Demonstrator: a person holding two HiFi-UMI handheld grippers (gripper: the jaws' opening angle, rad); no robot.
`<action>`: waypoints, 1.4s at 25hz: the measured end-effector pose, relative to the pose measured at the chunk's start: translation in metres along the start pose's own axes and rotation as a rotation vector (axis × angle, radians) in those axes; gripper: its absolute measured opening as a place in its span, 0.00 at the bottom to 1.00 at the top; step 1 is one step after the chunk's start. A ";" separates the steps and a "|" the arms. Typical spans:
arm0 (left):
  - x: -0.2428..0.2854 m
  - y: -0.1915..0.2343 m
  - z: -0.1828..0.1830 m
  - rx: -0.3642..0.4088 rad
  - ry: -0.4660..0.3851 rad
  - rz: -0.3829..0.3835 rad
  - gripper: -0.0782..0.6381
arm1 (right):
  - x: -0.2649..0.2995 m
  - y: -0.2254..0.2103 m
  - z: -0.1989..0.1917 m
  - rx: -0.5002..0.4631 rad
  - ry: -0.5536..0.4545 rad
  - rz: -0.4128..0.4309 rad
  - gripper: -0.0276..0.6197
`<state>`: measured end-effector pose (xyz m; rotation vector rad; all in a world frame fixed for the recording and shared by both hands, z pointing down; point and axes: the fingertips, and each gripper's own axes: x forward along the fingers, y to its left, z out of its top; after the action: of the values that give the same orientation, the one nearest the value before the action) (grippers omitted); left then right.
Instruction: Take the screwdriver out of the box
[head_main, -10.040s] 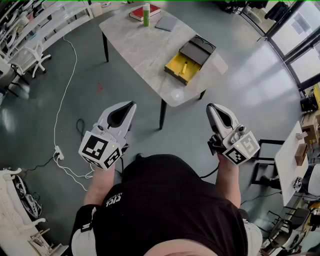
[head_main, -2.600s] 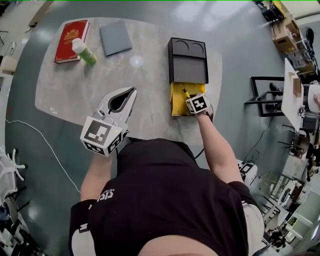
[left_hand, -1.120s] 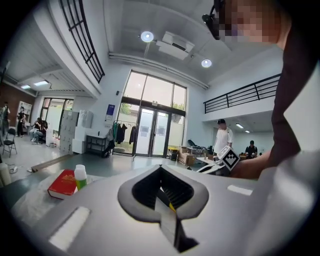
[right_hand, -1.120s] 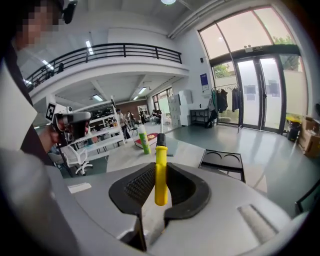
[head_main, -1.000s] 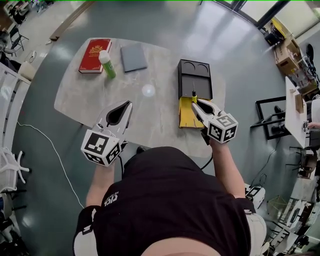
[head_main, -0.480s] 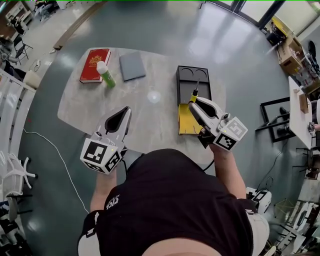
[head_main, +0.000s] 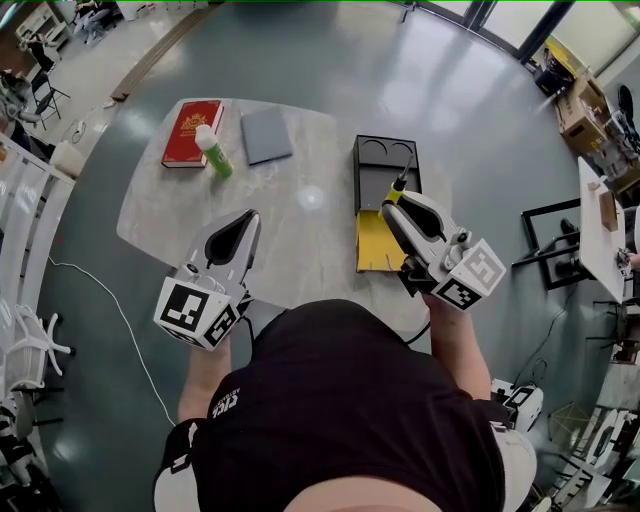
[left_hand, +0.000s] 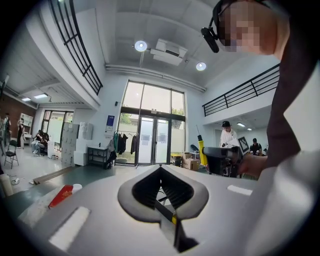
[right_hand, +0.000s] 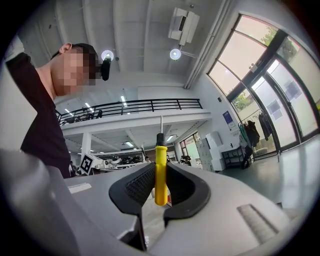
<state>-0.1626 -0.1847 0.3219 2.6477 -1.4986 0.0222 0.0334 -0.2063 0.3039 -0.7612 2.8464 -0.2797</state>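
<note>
A screwdriver (right_hand: 160, 175) with a yellow handle, a black collar and a thin metal shaft stands upright between the ribbed pads of my right gripper (right_hand: 160, 169), which is shut on the handle. In the head view the right gripper (head_main: 390, 204) holds the screwdriver (head_main: 399, 186) in the air above the box (head_main: 372, 244), a yellow tray with its black lid (head_main: 384, 166) folded back. My left gripper (head_main: 249, 217) hovers over the table's near edge to the left, shut, with nothing in it. Its tips (left_hand: 160, 168) meet in the left gripper view.
On the marble table (head_main: 300, 230) a red book (head_main: 190, 130), a green and white bottle (head_main: 213, 152) and a grey pad (head_main: 266, 134) lie at the far left. Another table with boxes (head_main: 600, 215) stands to the right.
My right gripper has lifted the screwdriver up off the yellow tray and tilted its shaft upward. The left gripper has risen slightly.
</note>
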 end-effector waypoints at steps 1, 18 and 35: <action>-0.001 0.001 0.002 0.001 -0.002 0.004 0.11 | 0.000 0.000 0.000 -0.001 -0.001 -0.001 0.17; 0.018 0.035 0.006 0.034 -0.012 0.039 0.11 | 0.026 -0.014 0.001 -0.084 0.009 -0.014 0.17; 0.033 0.057 -0.015 0.024 0.014 0.073 0.11 | 0.058 -0.035 -0.024 -0.080 0.037 -0.056 0.17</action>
<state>-0.1941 -0.2408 0.3433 2.6043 -1.5994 0.0645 -0.0053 -0.2623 0.3271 -0.8604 2.8892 -0.1908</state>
